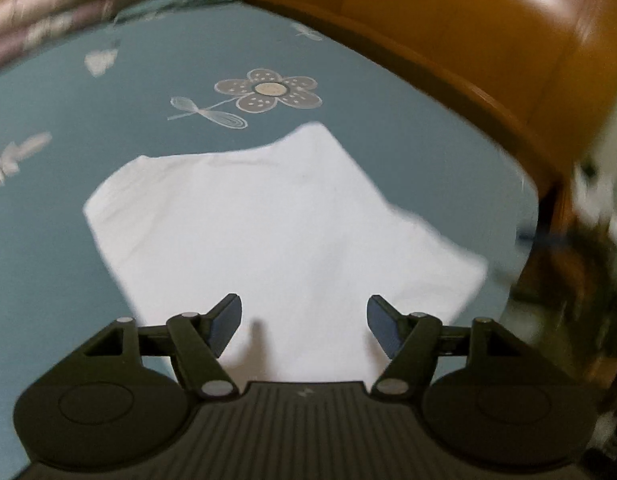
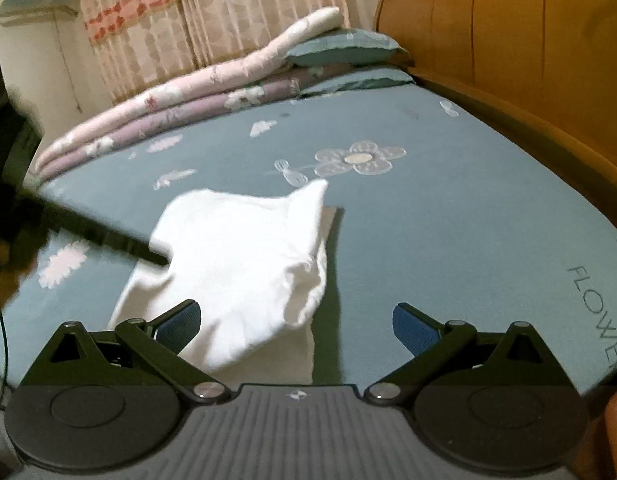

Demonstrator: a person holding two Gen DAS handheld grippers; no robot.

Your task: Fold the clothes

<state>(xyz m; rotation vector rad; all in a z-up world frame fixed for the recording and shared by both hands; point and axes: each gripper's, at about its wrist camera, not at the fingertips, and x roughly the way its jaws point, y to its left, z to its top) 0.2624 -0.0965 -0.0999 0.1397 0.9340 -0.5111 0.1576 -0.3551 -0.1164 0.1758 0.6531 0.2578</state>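
In the left wrist view, the left hand-held gripper [image 1: 304, 320] is standing with its two blue-padded fingers [image 1: 226, 322] apart and nothing between them. One white cloth garment [image 1: 276, 224], partly folded, is lying just ahead of and below the fingers on the blue-grey bed sheet [image 1: 48, 240], which is printed with pale flowers; one large grey flower print [image 1: 268, 90] is showing beyond the garment. An orange-brown wooden bed frame [image 1: 468, 32] is curving along the far right.

In the right wrist view, the right hand-held gripper [image 2: 296, 324] is standing wide, empty, with its left finger in front of the same white garment [image 2: 244, 256], whose right edge is lying between the fingers. A dark blurred shape [image 2: 100, 236] is reaching in from the left as far as the garment. This view alone is showing a stack of folded pink and lilac quilts [image 2: 180, 100], two blue pillows [image 2: 344, 46] beyond, a patterned pink curtain [image 2: 212, 12], and lettering on the sheet [image 2: 596, 312] to the right.
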